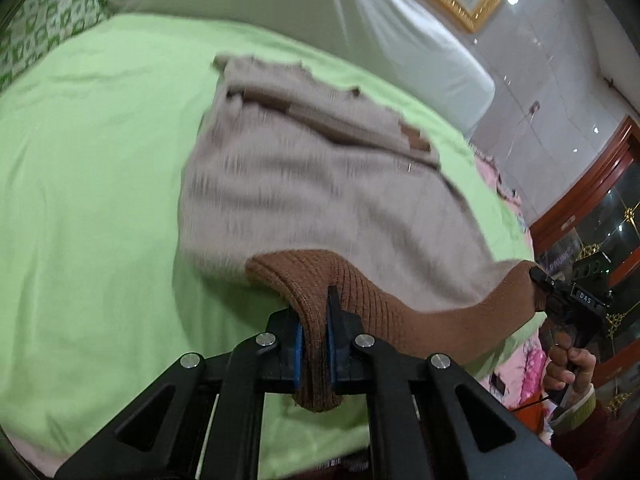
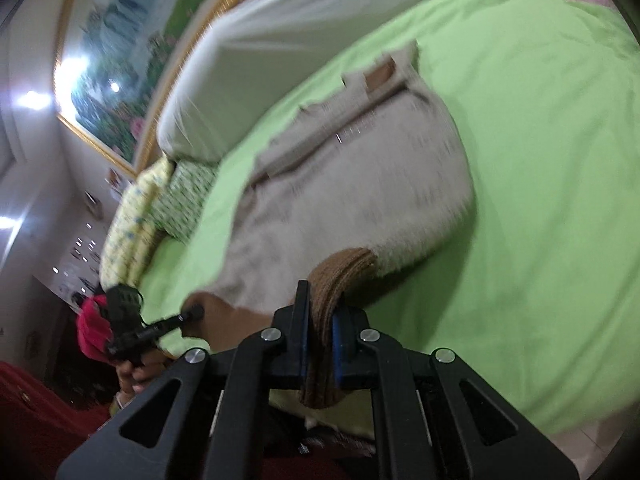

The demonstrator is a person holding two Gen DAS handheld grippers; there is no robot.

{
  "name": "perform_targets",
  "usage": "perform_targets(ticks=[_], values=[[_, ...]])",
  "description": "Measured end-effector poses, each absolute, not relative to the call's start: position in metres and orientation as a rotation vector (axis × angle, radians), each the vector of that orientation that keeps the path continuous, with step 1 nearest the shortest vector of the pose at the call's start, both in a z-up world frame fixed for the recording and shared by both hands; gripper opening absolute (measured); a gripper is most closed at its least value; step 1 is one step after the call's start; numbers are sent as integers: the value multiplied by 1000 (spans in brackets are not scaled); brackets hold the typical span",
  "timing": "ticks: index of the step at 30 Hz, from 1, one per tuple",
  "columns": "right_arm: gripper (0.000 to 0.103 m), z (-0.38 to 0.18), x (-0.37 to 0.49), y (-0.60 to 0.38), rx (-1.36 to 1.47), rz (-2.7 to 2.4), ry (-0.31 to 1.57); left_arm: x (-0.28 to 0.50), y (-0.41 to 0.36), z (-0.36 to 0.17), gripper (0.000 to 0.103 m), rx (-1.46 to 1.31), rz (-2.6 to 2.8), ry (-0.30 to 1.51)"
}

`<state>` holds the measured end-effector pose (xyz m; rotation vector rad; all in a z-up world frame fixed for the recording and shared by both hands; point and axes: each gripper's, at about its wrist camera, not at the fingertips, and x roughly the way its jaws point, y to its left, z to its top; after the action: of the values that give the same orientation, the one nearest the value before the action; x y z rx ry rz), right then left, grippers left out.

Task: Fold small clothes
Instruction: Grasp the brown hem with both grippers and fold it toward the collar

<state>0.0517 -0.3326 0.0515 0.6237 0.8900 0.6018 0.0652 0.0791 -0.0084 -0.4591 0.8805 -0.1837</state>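
Left gripper [image 1: 316, 344] first: we had its blue pads [image 1: 298, 354] closed tight on the brown ribbed hem [image 1: 316, 280] of the sweater [image 1: 304, 184], a fold of knit squeezed between them and poking out below. Over on the other side, our right gripper [image 2: 322, 340] was clamped just the same on the hem's far corner [image 2: 344, 268], brown rib bunched in its narrow gap. Between the two grips the hem ran as a taut band, lifted off the sheet [image 1: 100, 168]. Beyond it the beige body of the sweater sloped away and down onto the green sheet, its far end with the brown trim [image 1: 328, 124] lying flat near the white headboard [image 1: 400, 32]. Motion blur smeared the knit, so we couldn't make out finer detail. From the left wrist view we saw the right hand [image 1: 568, 364] gripping its handle at the bed's edge; patterned pillows [image 2: 160, 204] sat by the headboard.
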Motion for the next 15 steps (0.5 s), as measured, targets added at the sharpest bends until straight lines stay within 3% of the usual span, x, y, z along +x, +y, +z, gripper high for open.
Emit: perform_targets(ticks=[8,15], values=[[10,88,138,-328,670,592,697,142,96,39,7,-428,-152,727],[10,92,222,-318,660,542,685,232,106,40,7,-389,-89,746]])
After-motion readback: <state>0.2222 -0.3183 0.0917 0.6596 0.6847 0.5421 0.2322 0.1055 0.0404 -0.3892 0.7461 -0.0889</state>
